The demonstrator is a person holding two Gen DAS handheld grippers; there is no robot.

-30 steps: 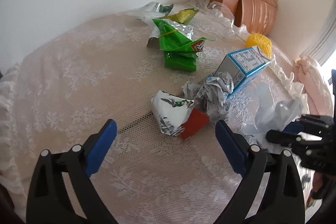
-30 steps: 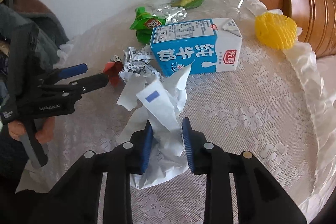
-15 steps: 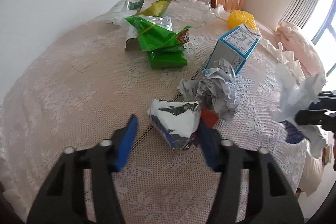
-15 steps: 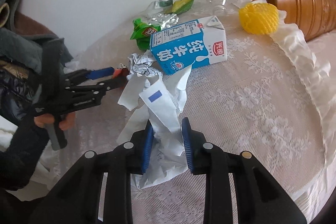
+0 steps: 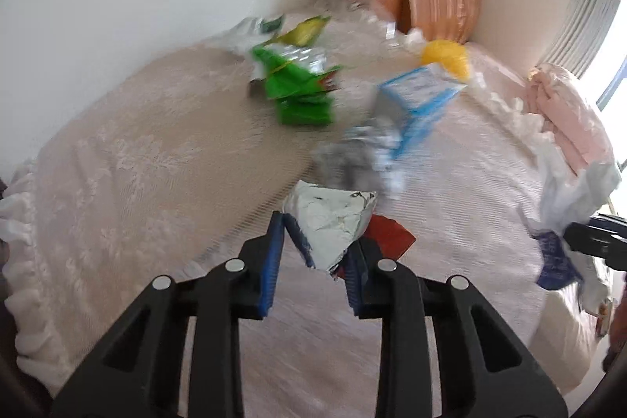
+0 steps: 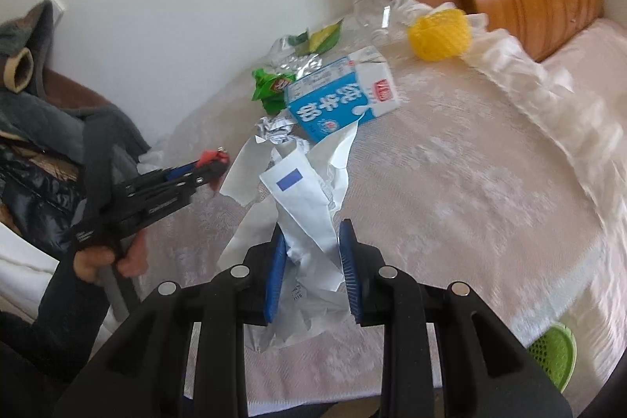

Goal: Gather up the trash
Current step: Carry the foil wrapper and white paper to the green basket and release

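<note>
Two grippers, two catches now, so here's the rundown going left to right. The left gripper is the one that has just changed: a second ago its jaws stood wide apart on either side of the foil wrapper, and they have just been closing, so the blue pads are now pinched on that crumpled silver-and-red wrapper. In the right wrist view you can see it from the side too, the left gripper with a bit of red poking out at the tip. It looks lifted a little off the lace tablecloth, though the blur makes that hard to swear to.

Moving right, the stuff not yet picked up: green snack bags, the crumpled grey paper, the blue milk carton, the yellow foam net. All sitting on the table, well apart from both grippers.

Far right, the right gripper is clamped tight on a wad of white paper with a blue square on it, same grip as a second ago, and the whole bundle has swung further away from the carton.

So I'd say both hands are loaded and the next thing is dumping them somewhere. That green basket peeking below the table edge might be the bin, can't say for sure.
</note>
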